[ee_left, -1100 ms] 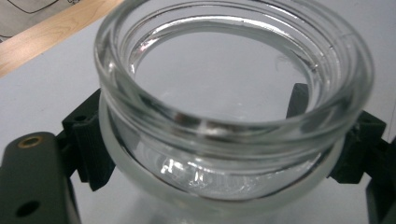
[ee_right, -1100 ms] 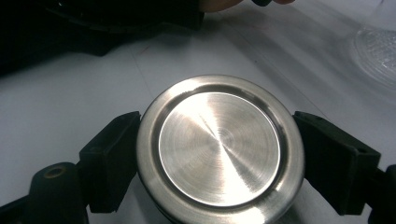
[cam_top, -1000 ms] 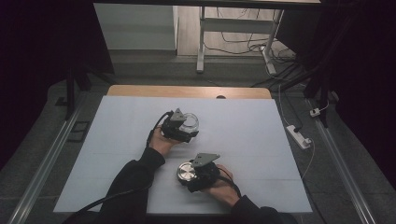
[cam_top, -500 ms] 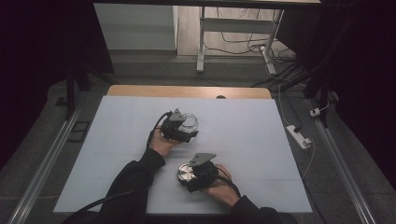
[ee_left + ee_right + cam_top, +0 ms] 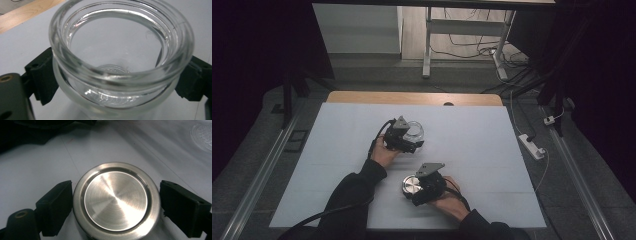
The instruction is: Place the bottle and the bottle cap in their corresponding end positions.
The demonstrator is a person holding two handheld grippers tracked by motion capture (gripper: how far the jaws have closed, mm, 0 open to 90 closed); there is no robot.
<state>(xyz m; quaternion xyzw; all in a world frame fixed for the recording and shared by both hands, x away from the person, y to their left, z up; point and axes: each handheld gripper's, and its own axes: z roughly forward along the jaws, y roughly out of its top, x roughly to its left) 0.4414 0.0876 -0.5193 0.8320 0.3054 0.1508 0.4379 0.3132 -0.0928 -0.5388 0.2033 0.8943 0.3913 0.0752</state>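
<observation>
Glass jar (image 5: 413, 132) is being flanked mid-table by the left gripper (image 5: 412, 142), whose jaws have just been opening, pads seemingly released. Steel lid (image 5: 412, 186), nearer, is lying flat between the right gripper (image 5: 414, 192)'s just-opened, released jaws. Open white table (image 5: 492, 150) is being left on the right.

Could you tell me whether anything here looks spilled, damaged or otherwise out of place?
Nothing stands out. The glass jar stands upright and empty between the left gripper's jaws, with no crack that I can make out. The steel lid lies flat on the white table between the right gripper's jaws. Both pairs of jaws have just been opening.
</observation>
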